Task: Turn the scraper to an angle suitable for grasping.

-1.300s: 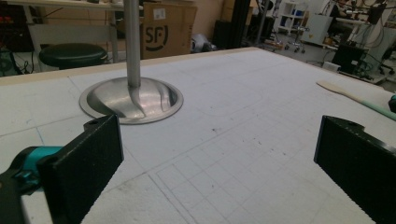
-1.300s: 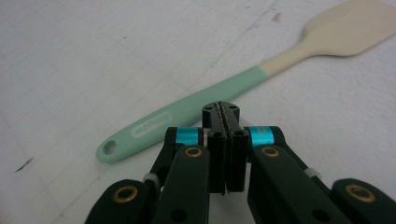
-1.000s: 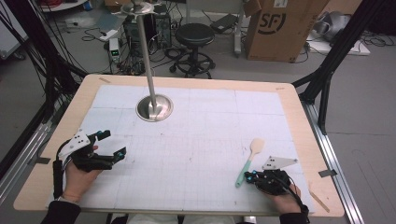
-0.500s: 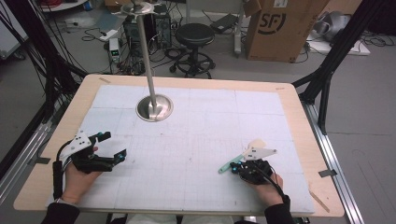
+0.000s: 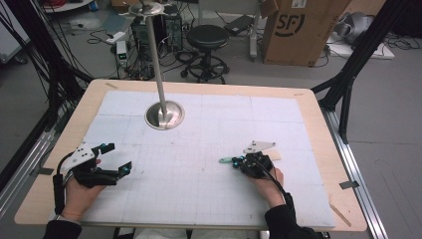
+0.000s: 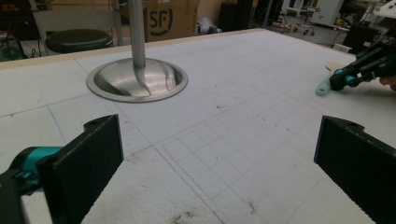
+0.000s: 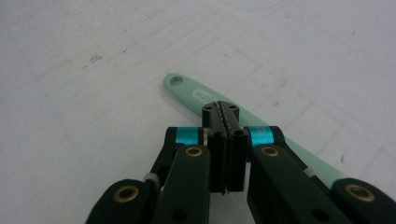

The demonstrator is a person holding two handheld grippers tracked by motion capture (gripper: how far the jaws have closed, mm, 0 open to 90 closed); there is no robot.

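Mint-green spatula handle (image 7: 201, 95) flat on the white gridded mat (image 5: 199, 189), passing under the right gripper (image 7: 224, 116), hanging-hole end poking out ahead of the tips. Jaws pressed together with no gap, nothing between them. Pale blade end just beside that gripper in the high view, toward the table's right edge. Left gripper (image 5: 112, 159) spread wide, empty, well apart at the near-left. Bare mat between; steel pole base (image 5: 164, 115) farther back.

Desk (image 5: 318, 114): pale wood rim, matt white gridded sheet (scuffed). Pole base (image 6: 137, 80): polished, reflective metal. Spatula handle (image 7: 196, 95): smooth mint-green plastic. Left hand-held gripper (image 6: 219, 163) pads: matt black, finely textured.
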